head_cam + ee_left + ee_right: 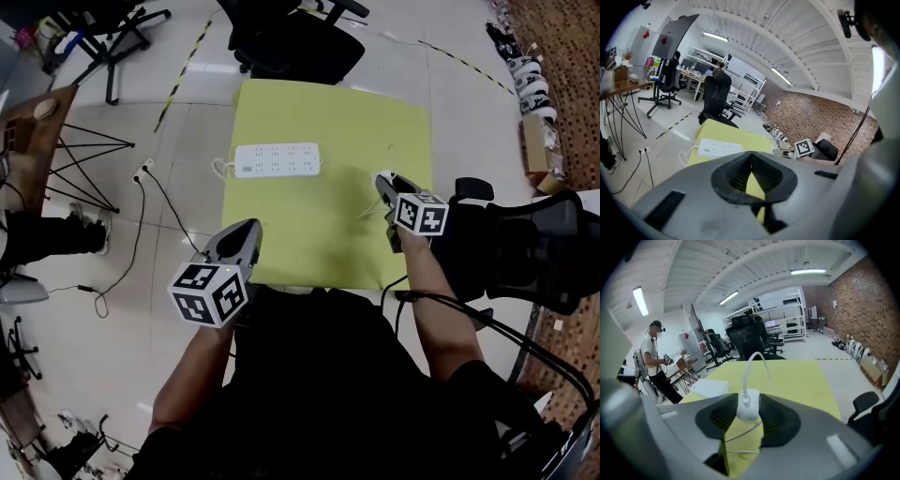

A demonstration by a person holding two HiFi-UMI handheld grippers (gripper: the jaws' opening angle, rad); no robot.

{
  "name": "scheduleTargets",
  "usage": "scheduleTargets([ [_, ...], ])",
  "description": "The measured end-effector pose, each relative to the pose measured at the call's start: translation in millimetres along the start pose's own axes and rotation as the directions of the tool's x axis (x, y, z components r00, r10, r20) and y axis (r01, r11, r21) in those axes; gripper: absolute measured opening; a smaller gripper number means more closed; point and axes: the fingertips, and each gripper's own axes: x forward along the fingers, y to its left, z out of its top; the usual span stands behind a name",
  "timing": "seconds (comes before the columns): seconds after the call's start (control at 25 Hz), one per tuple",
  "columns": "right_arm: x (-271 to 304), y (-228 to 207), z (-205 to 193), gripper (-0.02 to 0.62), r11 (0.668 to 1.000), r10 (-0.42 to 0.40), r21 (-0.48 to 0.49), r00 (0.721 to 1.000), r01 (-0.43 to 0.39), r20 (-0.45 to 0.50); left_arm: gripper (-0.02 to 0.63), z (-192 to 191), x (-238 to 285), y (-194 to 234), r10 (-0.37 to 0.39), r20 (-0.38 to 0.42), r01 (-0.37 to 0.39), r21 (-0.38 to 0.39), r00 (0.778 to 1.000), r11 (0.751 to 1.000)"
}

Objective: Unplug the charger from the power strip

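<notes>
White-tiled floor (178, 122) is recorded around a yellow-green surface (328, 112), with a black office chair (291, 37) standing at its far edge and a second black chair (534, 253) beside its right edge; a brick wall (862, 301) is seen along one side of the room. A white power strip (277, 159) is found lying flat on the far half of the surface, close to the left edge, its own white cord (221, 169) looped at its left end. The right claw (384, 183) is held above the surface near the right edge, well apart from the power strip. Its jaws are closed on a white charger (748, 406), which is pinched between the ribbed pads, and a white cable (751, 363) is seen arching up out of the charger's top and forward over the surface. The charger is thus recorded clear of the power strip, in the right claw's grip. The left claw (246, 234) is held at the near left corner of the surface. Its jaws are seen meeting at the tips, and nothing is gripped between them. A person (654, 362) is noted standing in the background off the surface's left side.
</notes>
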Motion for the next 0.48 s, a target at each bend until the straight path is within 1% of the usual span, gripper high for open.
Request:
scheduleTargets([
  [0.12,-3.9,-36.8,-13.9,0.14,0.995,0.027,0.101,1.0,-0.026,-0.01,0.006,-4.3,8.1,-22.1,0.011,0.018,-0.011,-0.003,1.0,1.0],
  [0.2,-5.1,-56.2,-25.5,0.141,0.981,0.059,0.186,0.998,-0.054,-0.023,0.007,-9.4,12.3,-36.2,0.018,0.025,-0.018,-0.01,1.0,1.0],
  [0.24,-4.9,-64.4,-31.2,0.141,0.969,0.08,0.237,0.996,-0.072,-0.026,0.007,-12.1,14.2,-42.5,0.022,0.027,-0.022,-0.013,0.999,1.0],
  [0.32,-2.7,-77.1,-41.5,0.141,0.929,0.125,0.352,0.992,-0.111,-0.016,0.007,-17.9,16.9,-52.4,0.032,0.026,-0.032,-0.015,0.999,0.999],
  [0.4,-0.2,-85.2,-49.2,0.142,0.876,0.164,0.458,0.986,-0.154,0.018,0.007,-23.2,16.9,-59.6,0.049,0.024,-0.049,-0.014,0.999,0.999],
  [0.48,-0.7,-92.3,-53.7,0.143,0.83,0.189,0.525,0.981,-0.189,0.055,0.007,-27.2,15.8,-66.8,0.07,0.025,-0.069,-0.014,0.997,0.998],
])
